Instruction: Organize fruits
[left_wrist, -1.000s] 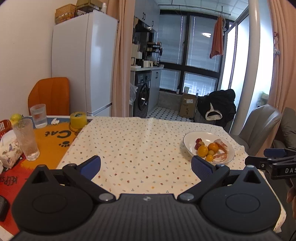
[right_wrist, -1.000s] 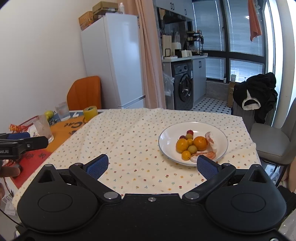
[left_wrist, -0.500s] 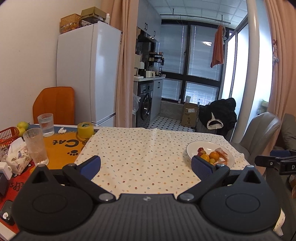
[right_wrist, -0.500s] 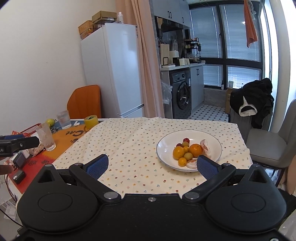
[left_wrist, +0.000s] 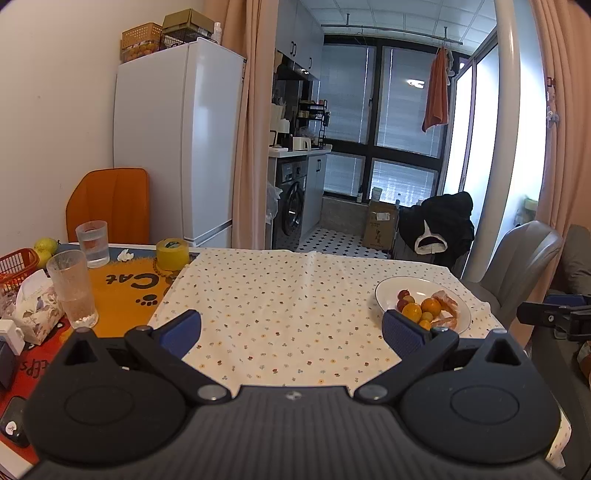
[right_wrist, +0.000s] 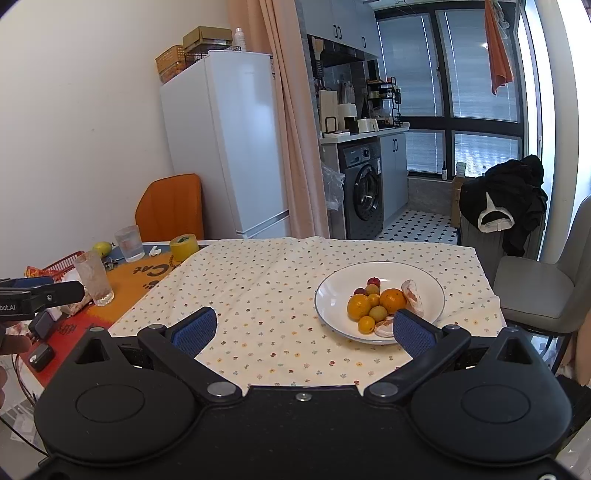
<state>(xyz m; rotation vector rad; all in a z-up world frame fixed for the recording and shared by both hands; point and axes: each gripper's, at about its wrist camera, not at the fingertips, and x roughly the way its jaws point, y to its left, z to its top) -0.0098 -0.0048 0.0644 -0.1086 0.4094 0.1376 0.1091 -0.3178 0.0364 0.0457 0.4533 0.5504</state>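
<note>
Fruits (right_wrist: 376, 304) heaped on plate (right_wrist: 328, 291), 1 o'clock | both claws (left_wrist: 291, 328) (right_wrist: 302, 328) spread wide, empty | risk: nudged pile rolling off tabletop

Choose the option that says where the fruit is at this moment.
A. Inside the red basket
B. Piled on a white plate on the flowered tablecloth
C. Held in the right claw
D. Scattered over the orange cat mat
B: the oranges and smaller fruits sit together on the white plate, which rests on the flowered tablecloth, while the right claw is open and holds nothing.
</note>
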